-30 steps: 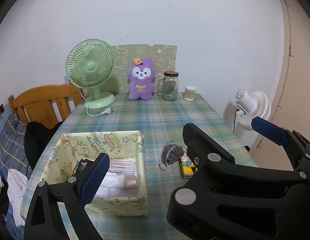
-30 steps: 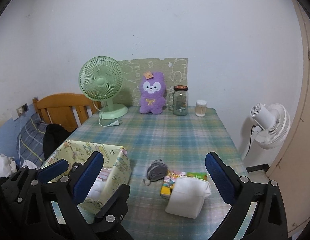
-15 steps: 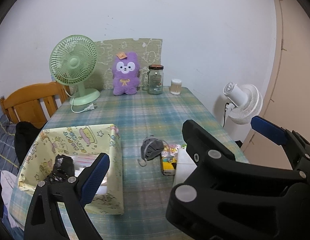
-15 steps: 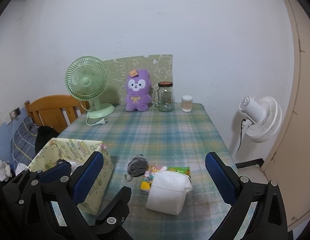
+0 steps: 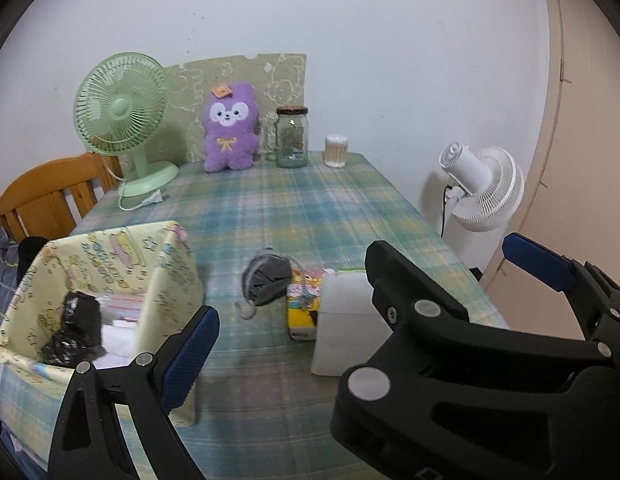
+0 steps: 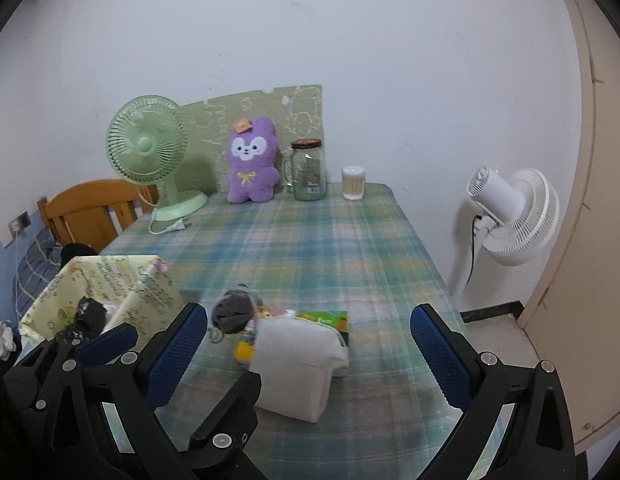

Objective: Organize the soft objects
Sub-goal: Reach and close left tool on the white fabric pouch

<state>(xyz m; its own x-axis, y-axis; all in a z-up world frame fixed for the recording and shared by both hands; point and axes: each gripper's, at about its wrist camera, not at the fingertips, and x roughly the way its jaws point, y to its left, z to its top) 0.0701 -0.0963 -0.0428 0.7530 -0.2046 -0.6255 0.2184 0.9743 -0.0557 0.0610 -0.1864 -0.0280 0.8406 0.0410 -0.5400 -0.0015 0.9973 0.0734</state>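
The right gripper [image 6: 308, 354] is wide open, with nothing between its blue pads [image 6: 176, 350]. A soft white pouch [image 6: 298, 368] lies on the counter [image 6: 330, 248] just in front of it, right between the two fingers but not touched. Behind the pouch, a bit farther from the gripper, sits a small yellow packet [image 6: 246, 340] with cartoon pictures and a green packet [image 6: 324, 317]. Both touch the pouch. A crumpled gray mask [image 6: 232, 312] lies ahead and to the left of the gripper, beside the yellow packet.

The left gripper [image 5: 360, 304] is open too and holds nothing. It hangs over the near edge of the counter, and the right gripper's black body fills much of its view. To its left stands a yellow fabric bin [image 5: 166, 276] with cartoon prints. Inside the bin lies a black soft thing [image 5: 76, 328] on top of some white and pink things.

Far ahead of both grippers, at the back of the counter by the wall, stand a green fan [image 6: 148, 148], a purple plush toy [image 6: 252, 168], a glass jar [image 6: 308, 172] and a small tub of cotton swabs [image 6: 353, 183]. A white fan [image 6: 510, 212] stands on the floor to the right. A wooden chair [image 6: 90, 208] is off to the left.
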